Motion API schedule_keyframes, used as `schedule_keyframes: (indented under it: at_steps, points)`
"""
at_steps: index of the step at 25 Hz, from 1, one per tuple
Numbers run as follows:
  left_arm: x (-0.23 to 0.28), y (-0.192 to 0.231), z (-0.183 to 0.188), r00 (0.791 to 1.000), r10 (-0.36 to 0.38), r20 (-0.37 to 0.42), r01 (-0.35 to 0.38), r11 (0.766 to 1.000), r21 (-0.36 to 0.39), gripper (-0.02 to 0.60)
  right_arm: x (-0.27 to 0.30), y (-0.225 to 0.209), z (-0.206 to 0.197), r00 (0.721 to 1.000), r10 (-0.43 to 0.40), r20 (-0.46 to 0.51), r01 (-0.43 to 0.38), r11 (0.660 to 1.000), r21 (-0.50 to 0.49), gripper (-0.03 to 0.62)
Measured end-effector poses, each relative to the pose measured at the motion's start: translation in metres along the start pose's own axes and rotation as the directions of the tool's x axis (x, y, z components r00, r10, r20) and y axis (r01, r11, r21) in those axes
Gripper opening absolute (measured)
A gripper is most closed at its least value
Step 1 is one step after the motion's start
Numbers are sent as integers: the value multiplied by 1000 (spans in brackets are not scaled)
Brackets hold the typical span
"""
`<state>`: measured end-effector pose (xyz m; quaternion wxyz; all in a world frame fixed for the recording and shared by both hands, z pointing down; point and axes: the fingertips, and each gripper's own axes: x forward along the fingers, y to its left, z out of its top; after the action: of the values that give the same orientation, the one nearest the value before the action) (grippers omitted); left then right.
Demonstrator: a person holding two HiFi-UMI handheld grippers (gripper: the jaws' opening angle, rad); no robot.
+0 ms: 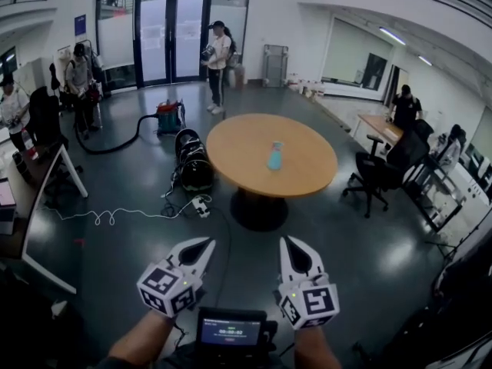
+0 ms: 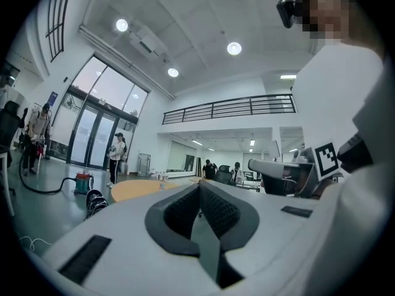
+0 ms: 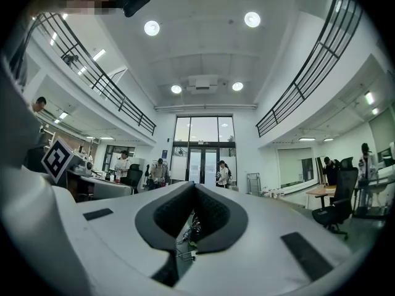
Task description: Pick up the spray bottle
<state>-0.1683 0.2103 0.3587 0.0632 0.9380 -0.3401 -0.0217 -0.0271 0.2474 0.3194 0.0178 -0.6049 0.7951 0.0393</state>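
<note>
A light blue spray bottle (image 1: 274, 155) stands upright near the middle of a round wooden table (image 1: 307, 167) ahead of me. My left gripper (image 1: 202, 246) is held low at the front left, well short of the table, jaws shut with nothing between them. My right gripper (image 1: 290, 244) is beside it at the front right, likewise shut and empty. In the left gripper view the table's edge (image 2: 133, 189) shows far off beyond the closed jaws (image 2: 199, 187). The right gripper view shows its closed jaws (image 3: 194, 187) pointing toward glass doors; the bottle is hidden there.
A black helmet-like object (image 1: 192, 167) and cables (image 1: 115, 215) lie on the floor left of the table. A red vacuum (image 1: 169, 116) with hose stands farther back. Office chairs (image 1: 380, 171) are at the right, a white desk (image 1: 46, 206) at the left. Several people stand around the room.
</note>
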Motion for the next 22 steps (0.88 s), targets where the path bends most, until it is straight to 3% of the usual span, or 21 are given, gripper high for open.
schedule_keyframes:
  at_steps: [5,14,22]
  points:
    - [29,-4,-4,1000,27,-17,-27,1000,2,-5,10,-36,-10,1000,11,2,-11,1000,10,3]
    - [63,4,-10,996,71,-60,-69,997,27,-5,38,-64,-20,998,59,10,-59,997,51,3]
    - [91,36,-14,996,74,-47,-74,997,13,-5,78,-80,-27,999,50,3,-50,998,30,3]
